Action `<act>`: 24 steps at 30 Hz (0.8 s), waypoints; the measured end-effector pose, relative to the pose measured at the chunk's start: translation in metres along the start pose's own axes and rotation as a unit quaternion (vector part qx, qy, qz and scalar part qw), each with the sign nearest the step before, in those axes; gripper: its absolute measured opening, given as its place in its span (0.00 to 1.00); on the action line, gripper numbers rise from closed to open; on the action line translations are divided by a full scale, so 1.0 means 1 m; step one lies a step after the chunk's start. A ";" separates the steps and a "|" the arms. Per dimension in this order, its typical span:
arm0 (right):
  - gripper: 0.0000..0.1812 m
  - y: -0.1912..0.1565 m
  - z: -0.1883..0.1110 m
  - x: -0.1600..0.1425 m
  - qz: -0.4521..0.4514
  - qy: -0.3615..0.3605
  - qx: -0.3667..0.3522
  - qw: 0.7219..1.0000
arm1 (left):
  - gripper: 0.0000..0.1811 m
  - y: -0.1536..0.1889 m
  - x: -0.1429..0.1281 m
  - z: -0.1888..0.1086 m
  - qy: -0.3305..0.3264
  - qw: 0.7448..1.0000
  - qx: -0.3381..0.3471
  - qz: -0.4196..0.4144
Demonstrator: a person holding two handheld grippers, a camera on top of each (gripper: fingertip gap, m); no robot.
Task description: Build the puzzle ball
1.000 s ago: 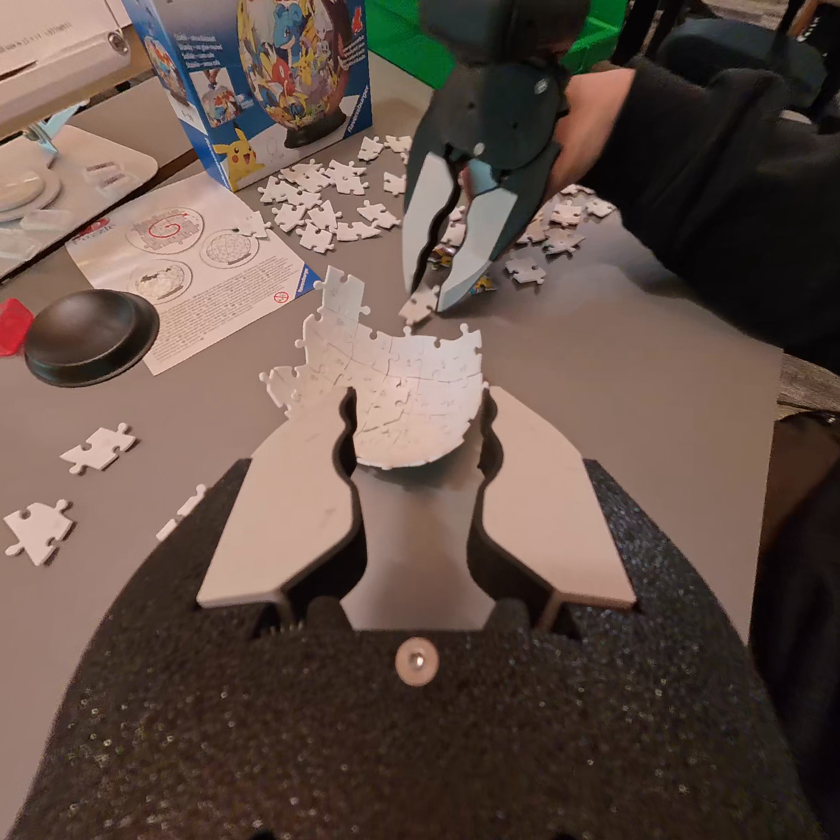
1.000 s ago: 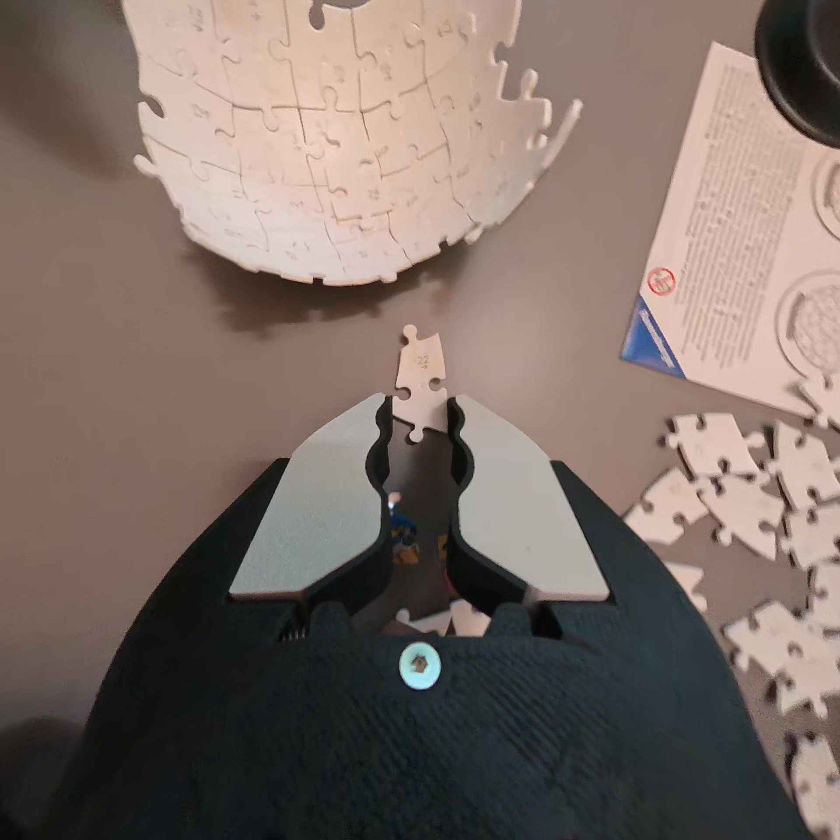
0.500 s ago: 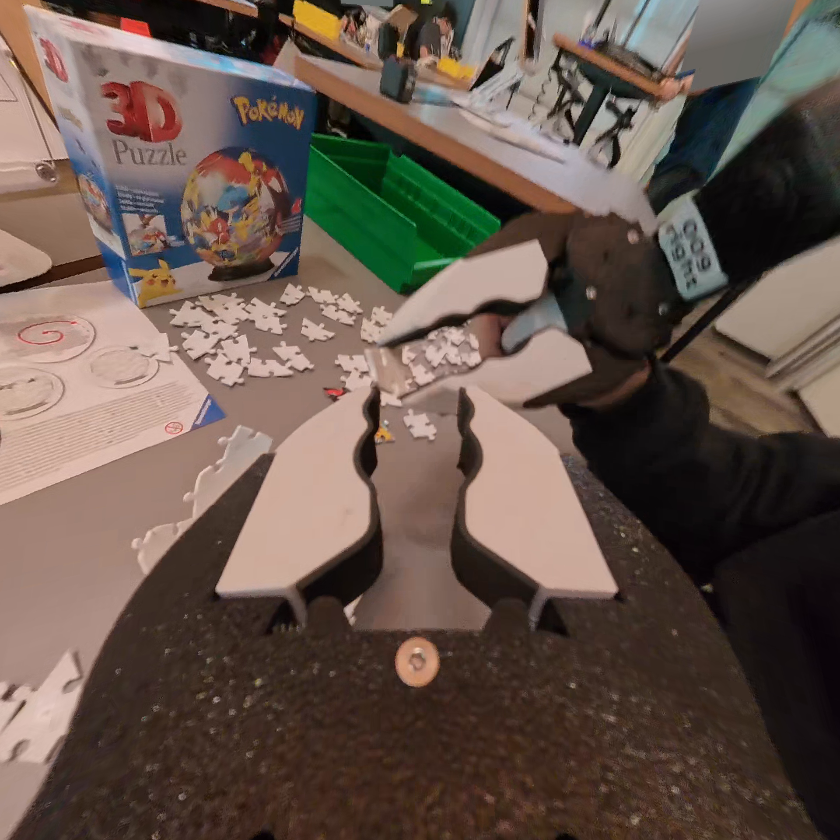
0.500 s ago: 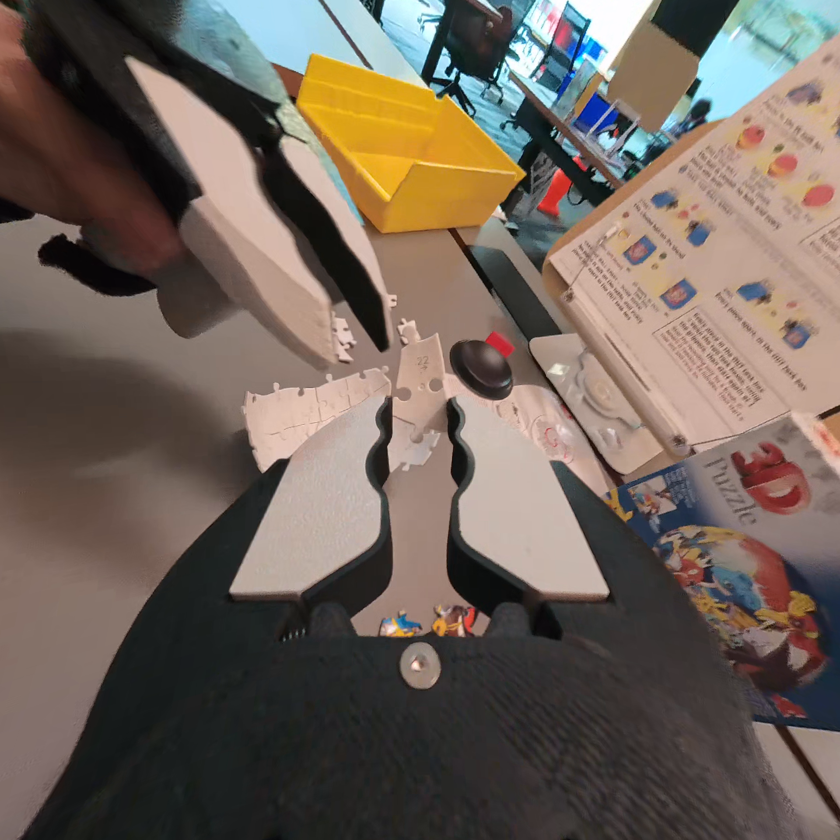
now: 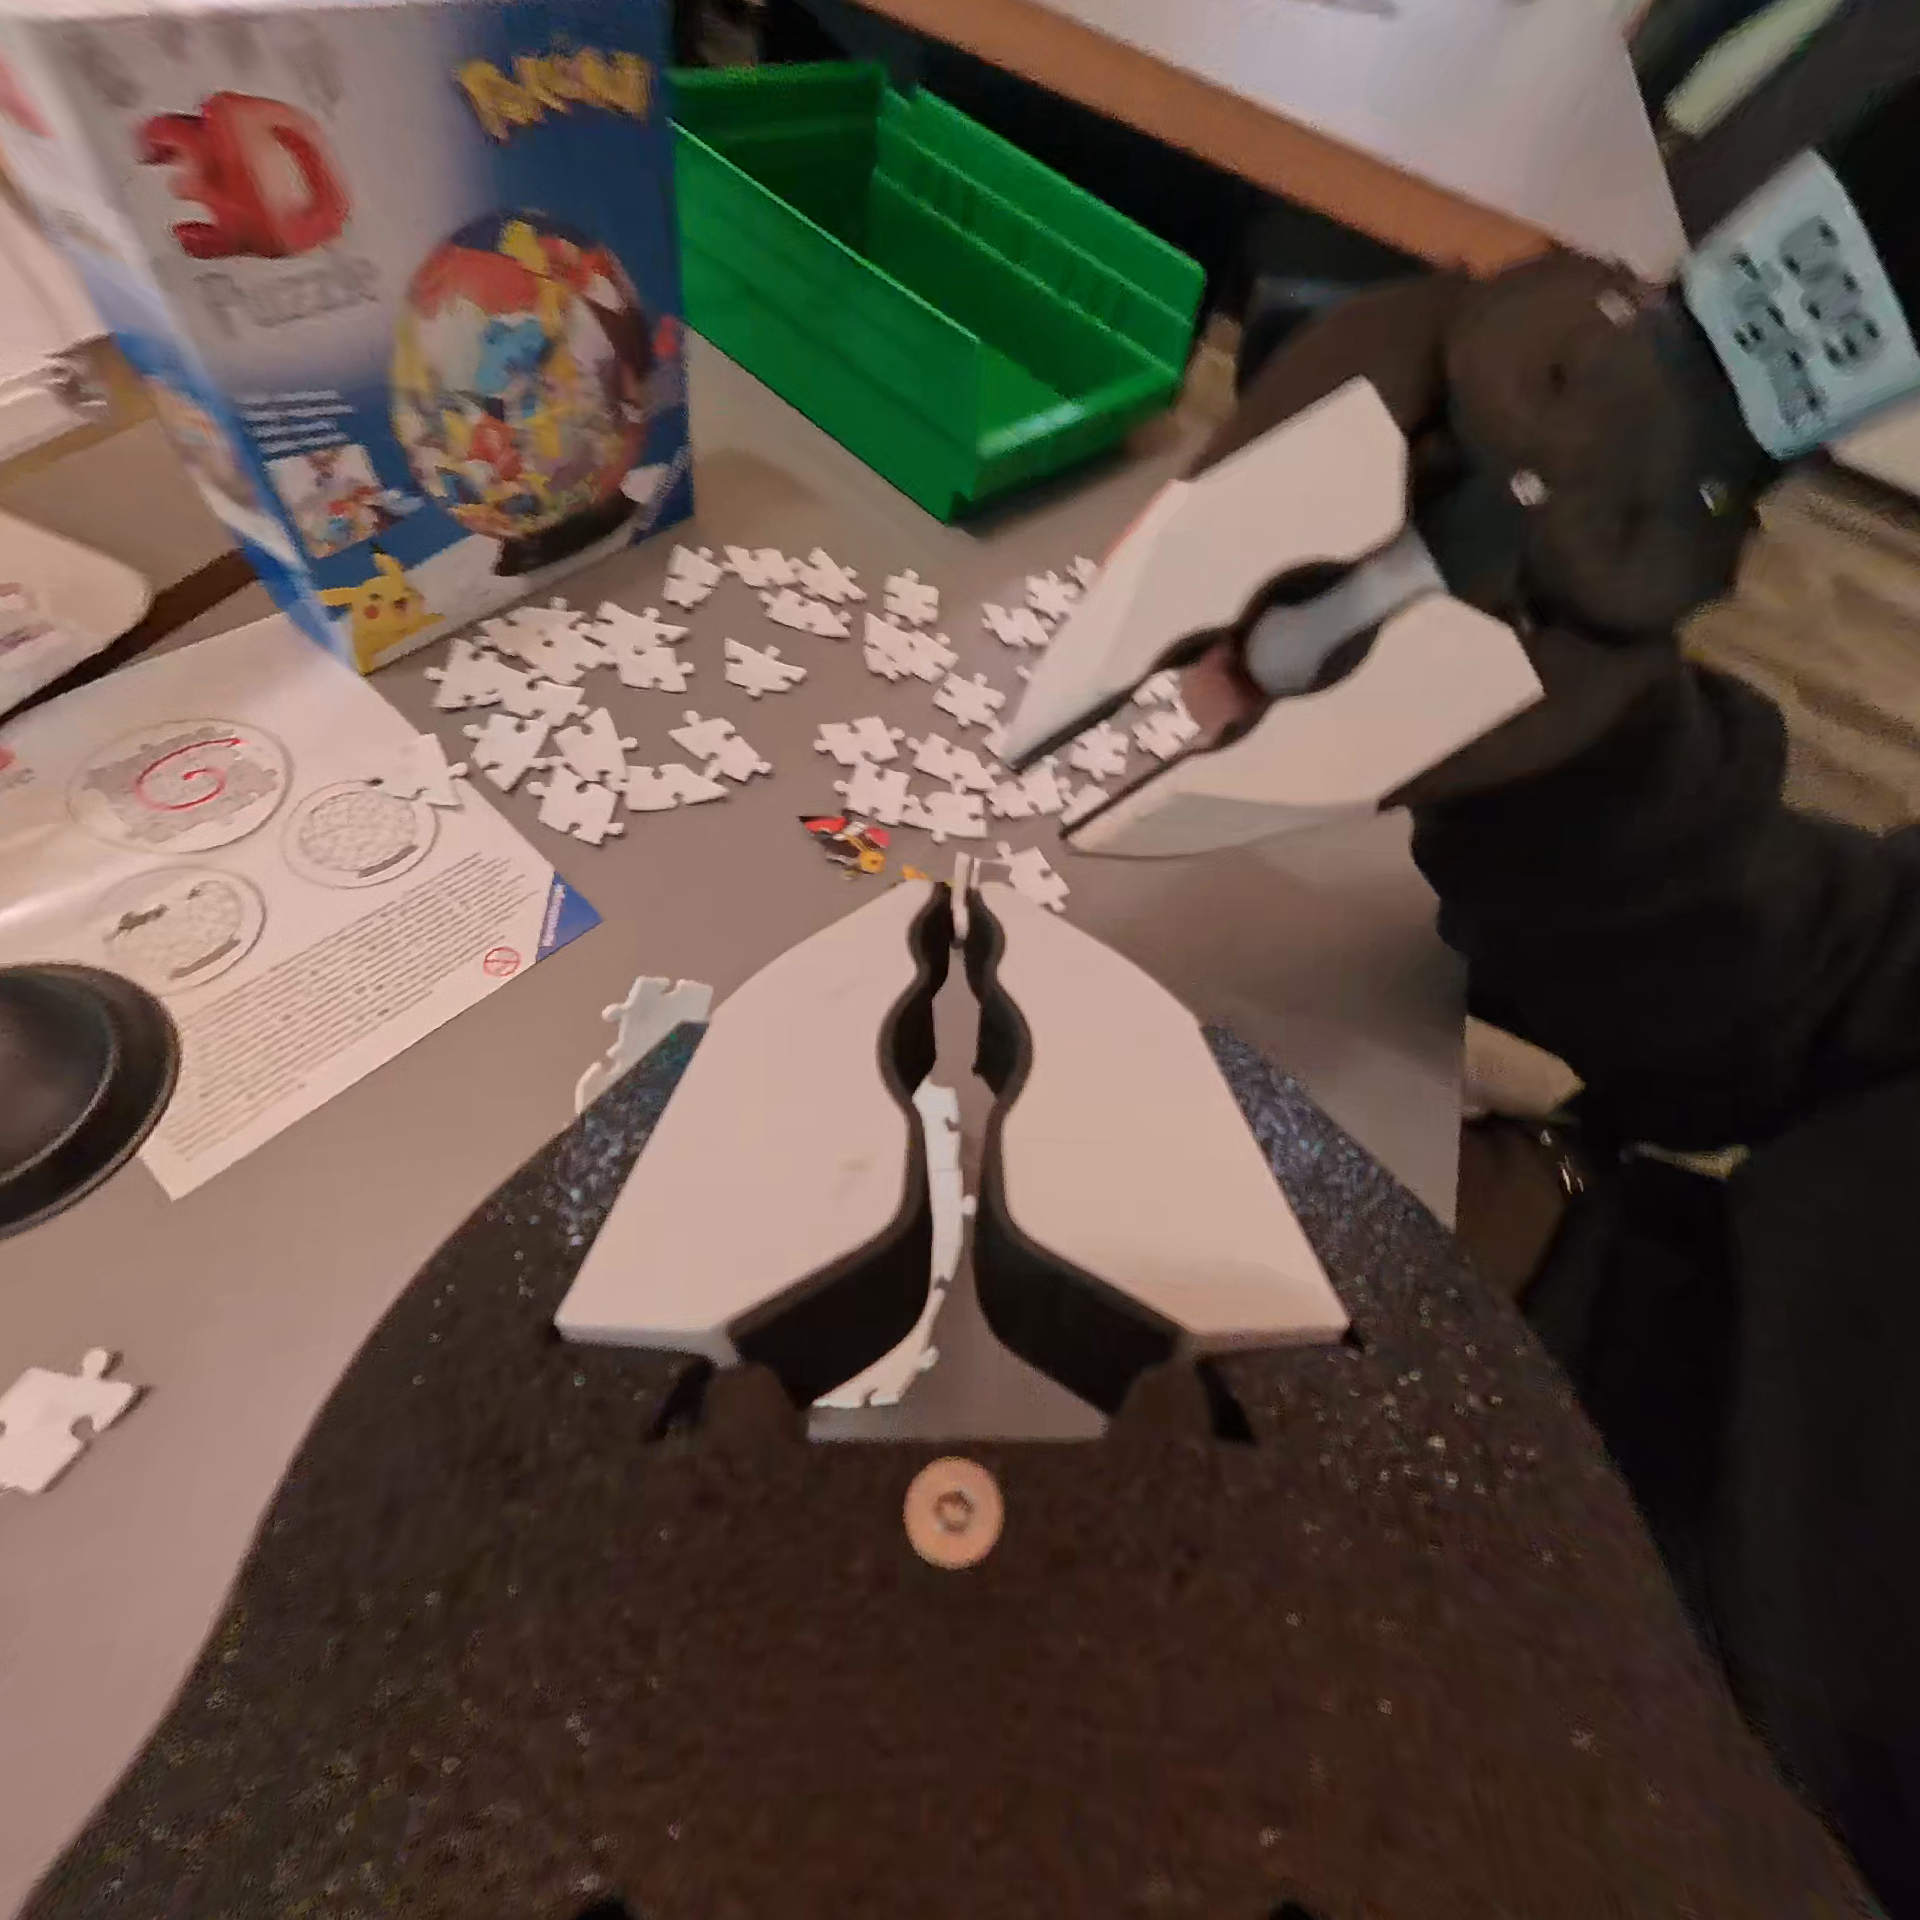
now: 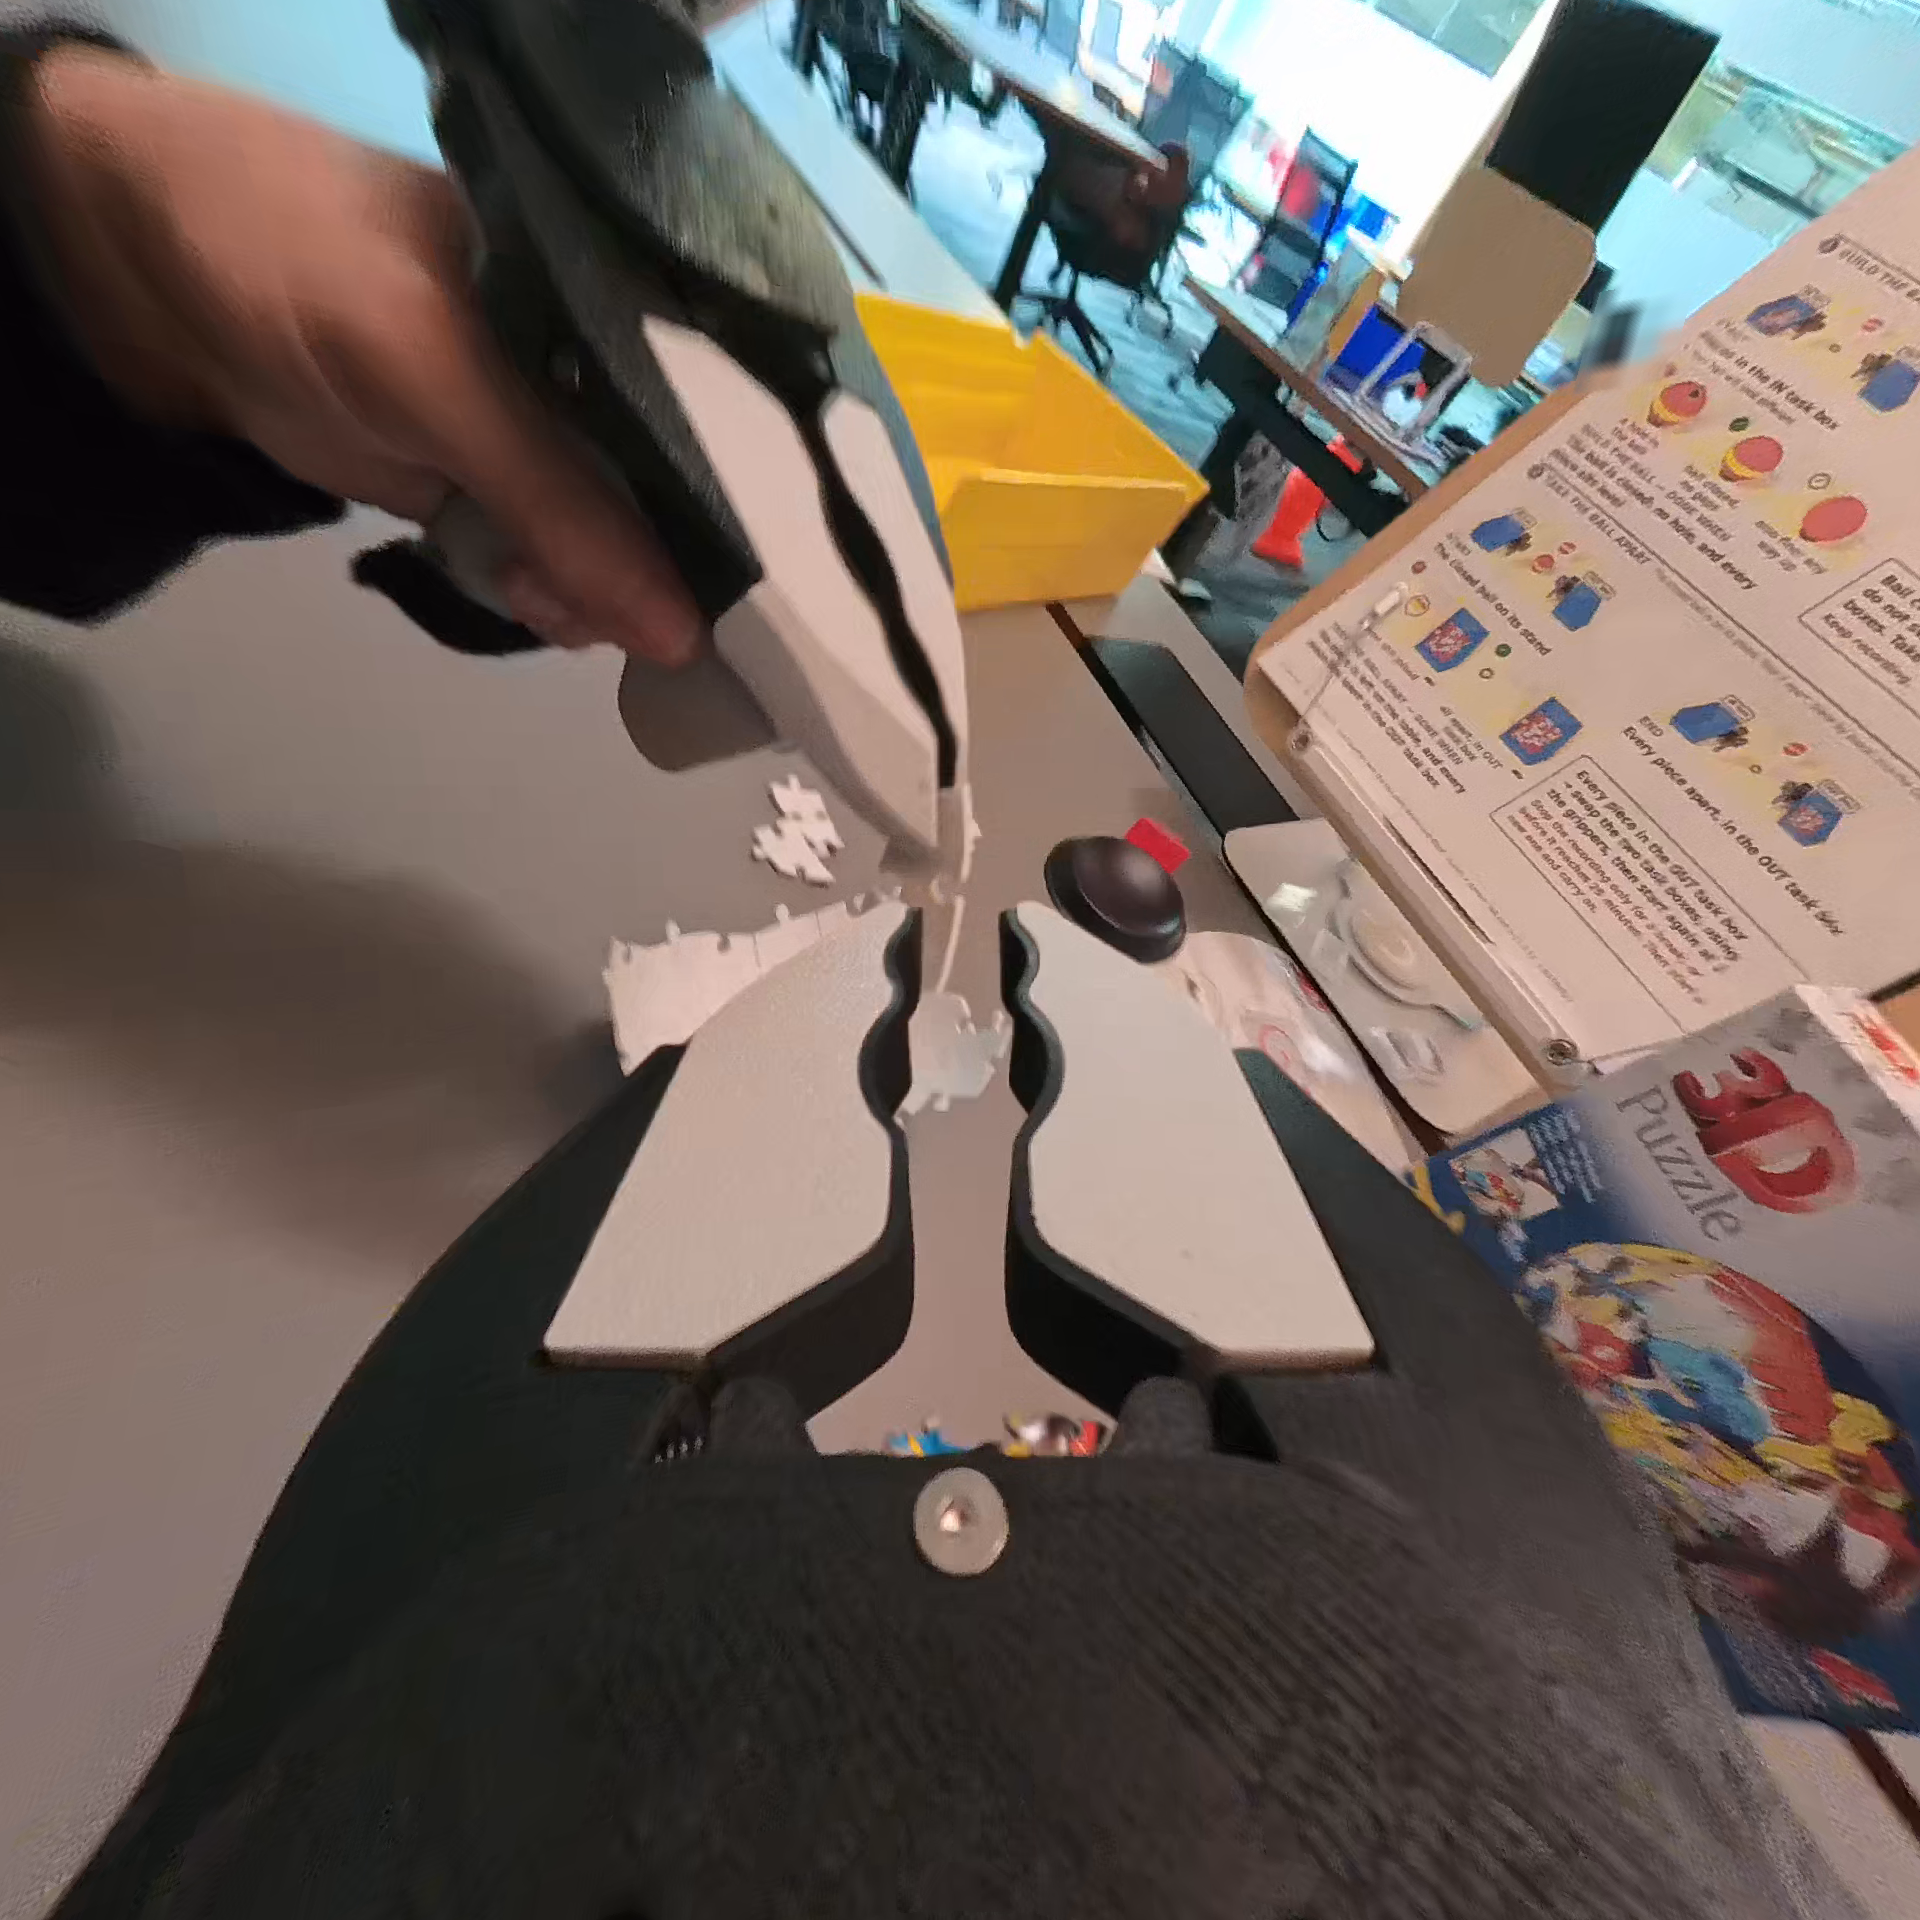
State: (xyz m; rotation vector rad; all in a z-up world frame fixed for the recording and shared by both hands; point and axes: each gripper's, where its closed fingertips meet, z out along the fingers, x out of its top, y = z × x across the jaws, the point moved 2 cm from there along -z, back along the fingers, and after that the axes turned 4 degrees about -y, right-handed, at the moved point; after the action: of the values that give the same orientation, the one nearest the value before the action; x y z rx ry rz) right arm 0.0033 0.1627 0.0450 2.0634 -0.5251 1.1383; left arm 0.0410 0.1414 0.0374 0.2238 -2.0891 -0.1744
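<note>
The partly built white curved puzzle shell lies on the grey desk directly under the left hand-held gripper. Only its jagged rim shows beside that gripper's fingers and through the slot between them. In the right wrist view the same shell peeks out just left of the right hand-held gripper. It is a shallow bowl of joined pieces, well short of a sphere.

Just above the shell, the left hand-held gripper is pinched almost shut on one thin white puzzle piece, held edge-on at its tips. The right hand-held gripper hangs close beside it with a narrow gap between its fingers. I see nothing clamped there, though a blurred white shape lies in the slot and I cannot tell what it is.

Beyond the shell, a large scatter of loose white pieces covers the desk, with a colourful face-up piece among them. A few strays lie on the shell's near left. The printed instruction sheet and the round black stand sit to the shell's left. The blue puzzle box stands past the sheet, and a green plastic bin lies farther off.

Judging by the pile, most of the work is left. This piece has to be seated on the rim, then dozens more fitted, and the finished ball presumably goes on the stand.
</note>
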 end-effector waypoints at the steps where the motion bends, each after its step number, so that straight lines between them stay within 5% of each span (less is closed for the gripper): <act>1: 0.07 0.002 -0.002 0.003 0.023 0.020 0.017 0.999 | 0.01 0.003 0.002 0.001 -0.014 1.000 -0.015 0.016; 7: 0.03 -0.004 0.006 -0.006 0.106 0.031 0.103 0.989 | 0.01 0.010 0.006 0.008 -0.080 0.990 -0.033 0.112; 18: 0.01 0.026 0.000 0.004 0.242 0.160 0.078 0.954 | 0.03 -0.001 0.039 0.008 0.055 0.995 -0.011 0.084; 20: 0.01 0.031 -0.003 0.006 0.261 0.177 0.071 0.946 | 0.10 -0.003 0.038 0.008 0.061 0.995 -0.001 0.078; 24: 0.01 0.049 -0.019 0.012 0.350 0.261 0.068 0.897 | 0.14 -0.004 0.027 0.011 0.065 0.996 0.002 0.060</act>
State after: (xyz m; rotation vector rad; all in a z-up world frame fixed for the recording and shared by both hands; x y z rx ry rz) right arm -0.0317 0.1443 0.0812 1.5811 -0.9674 2.1168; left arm 0.0183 0.1320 0.0536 0.1076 -1.9666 -0.0807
